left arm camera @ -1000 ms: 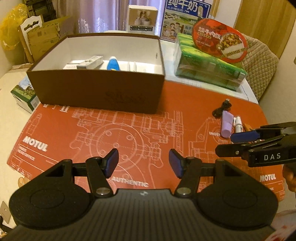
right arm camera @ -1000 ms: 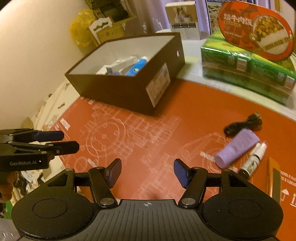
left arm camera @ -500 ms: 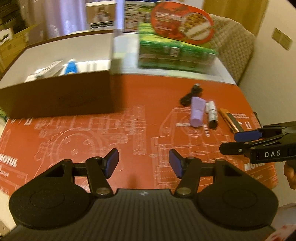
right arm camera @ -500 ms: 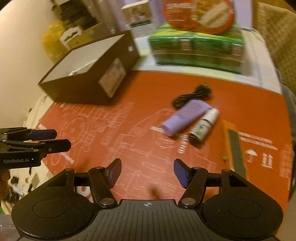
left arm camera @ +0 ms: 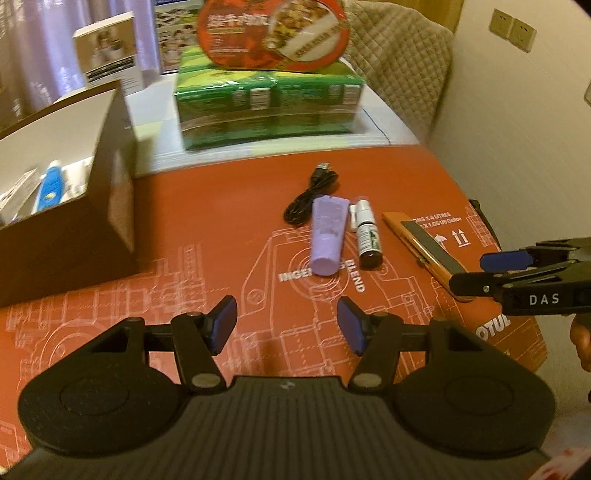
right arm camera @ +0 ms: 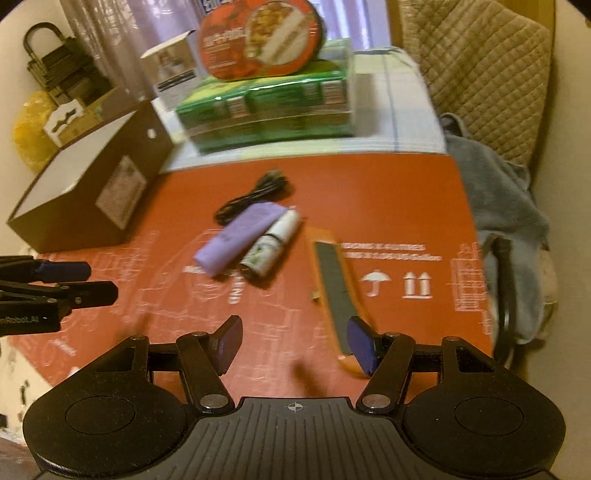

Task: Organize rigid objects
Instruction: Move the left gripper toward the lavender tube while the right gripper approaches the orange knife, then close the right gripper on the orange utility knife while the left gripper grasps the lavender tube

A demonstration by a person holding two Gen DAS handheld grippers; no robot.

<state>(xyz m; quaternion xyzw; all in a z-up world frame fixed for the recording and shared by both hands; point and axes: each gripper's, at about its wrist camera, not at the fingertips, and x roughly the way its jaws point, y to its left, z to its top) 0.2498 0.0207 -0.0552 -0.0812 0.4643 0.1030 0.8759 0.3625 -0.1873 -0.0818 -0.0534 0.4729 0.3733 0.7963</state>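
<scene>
On the red mat (left arm camera: pixel 229 206) lie a lilac tube (left arm camera: pixel 327 236), a small spray bottle (left arm camera: pixel 366 234), a coiled black cable (left arm camera: pixel 310 192) and an orange utility knife (left arm camera: pixel 424 247). My left gripper (left arm camera: pixel 287 324) hovers open and empty, just short of the tube. My right gripper (right arm camera: pixel 295 341) is open too, its right pad beside the knife (right arm camera: pixel 334 284), with the tube (right arm camera: pixel 238 238) and bottle (right arm camera: pixel 271 242) ahead on the left. The brown box (left arm camera: pixel 66 206) at the left holds a blue tube (left arm camera: pixel 50 186) and white packs.
Green wrapped cartons (left arm camera: pixel 266 107) topped by a red food lid (left arm camera: pixel 269 33) stand at the back, beside a small white carton (left arm camera: pixel 109 55). A quilted chair (right arm camera: pixel 480 70) with grey cloth (right arm camera: pixel 498 192) sits past the table's right edge.
Both grippers have swung right across the mat, from in front of the box to the group of small items. The jaws kept the same width.
</scene>
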